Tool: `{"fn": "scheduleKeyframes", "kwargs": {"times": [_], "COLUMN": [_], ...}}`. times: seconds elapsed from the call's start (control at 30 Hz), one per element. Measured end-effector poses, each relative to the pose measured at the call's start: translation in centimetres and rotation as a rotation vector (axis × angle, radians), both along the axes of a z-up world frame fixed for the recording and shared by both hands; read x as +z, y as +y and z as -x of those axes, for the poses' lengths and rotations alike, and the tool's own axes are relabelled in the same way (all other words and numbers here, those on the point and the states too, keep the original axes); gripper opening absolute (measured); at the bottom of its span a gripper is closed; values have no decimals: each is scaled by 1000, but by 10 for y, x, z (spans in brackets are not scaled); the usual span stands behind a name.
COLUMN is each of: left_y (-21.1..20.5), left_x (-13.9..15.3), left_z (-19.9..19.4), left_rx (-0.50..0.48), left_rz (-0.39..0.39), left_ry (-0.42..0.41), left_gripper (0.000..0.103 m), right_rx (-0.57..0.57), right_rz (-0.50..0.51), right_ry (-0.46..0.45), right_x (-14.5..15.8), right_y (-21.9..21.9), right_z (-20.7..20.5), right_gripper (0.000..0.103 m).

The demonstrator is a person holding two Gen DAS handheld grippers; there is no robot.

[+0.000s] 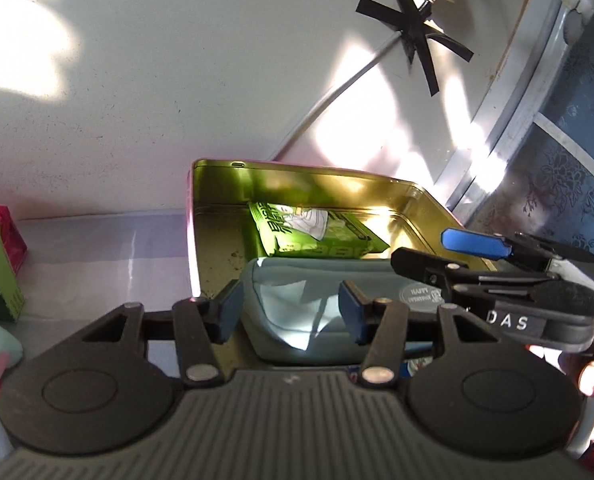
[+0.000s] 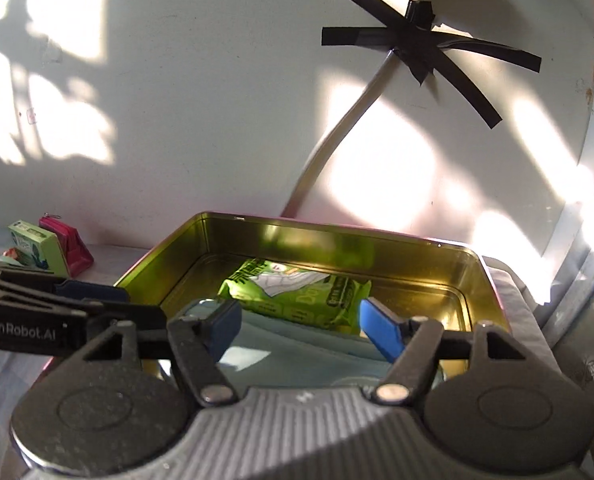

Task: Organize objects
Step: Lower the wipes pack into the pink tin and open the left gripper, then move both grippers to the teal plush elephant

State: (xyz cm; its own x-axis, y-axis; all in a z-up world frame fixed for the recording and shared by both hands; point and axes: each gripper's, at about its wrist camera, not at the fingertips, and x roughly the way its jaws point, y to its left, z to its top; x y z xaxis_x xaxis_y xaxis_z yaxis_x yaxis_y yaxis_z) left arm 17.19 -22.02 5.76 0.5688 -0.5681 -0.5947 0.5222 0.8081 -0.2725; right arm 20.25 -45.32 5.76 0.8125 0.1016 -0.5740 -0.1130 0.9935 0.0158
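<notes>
- The tin box (image 2: pixel 437 276), gold inside, stands open on the table (image 1: pixel 109 248) against the white wall (image 1: pixel 177 80).
- A green packet (image 2: pixel 297 292) lies at the far end of the box; a pale blue pouch (image 1: pixel 297 308) lies at the near end, touching the packet.
- The left gripper (image 1: pixel 291 310) hangs over the pouch, its fingers spread apart and grasping nothing.
- The right gripper (image 2: pixel 301 326) is also over the pouch, fingers released and empty.
- A green carton (image 2: pixel 37 248) and a red purse (image 2: pixel 71 248) stand well apart, at the far left.
</notes>
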Motion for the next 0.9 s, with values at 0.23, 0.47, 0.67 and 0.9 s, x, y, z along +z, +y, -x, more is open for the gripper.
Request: {"fn": "scheduleKeyframes", "kwargs": {"times": [0.23, 0.47, 0.67, 0.9], "left_y": [35, 59, 89, 137], "left_x": [5, -17, -39, -55], "left_z": [105, 133, 131, 125], "left_rx": [-29, 61, 163, 285], "left_rz": [-108, -198, -258, -305], "left_ry": [-203, -182, -142, -122], "left_gripper": [55, 55, 55, 56], "right_rx": [56, -28, 19, 138], "right_rz": [-229, -326, -322, -270], "right_ry": [-231, -260, -176, -138], "right_x": [5, -16, -24, -26], "right_y": [16, 45, 69, 118], "right_z": [116, 192, 200, 194], "right_gripper": [71, 73, 73, 73]}}
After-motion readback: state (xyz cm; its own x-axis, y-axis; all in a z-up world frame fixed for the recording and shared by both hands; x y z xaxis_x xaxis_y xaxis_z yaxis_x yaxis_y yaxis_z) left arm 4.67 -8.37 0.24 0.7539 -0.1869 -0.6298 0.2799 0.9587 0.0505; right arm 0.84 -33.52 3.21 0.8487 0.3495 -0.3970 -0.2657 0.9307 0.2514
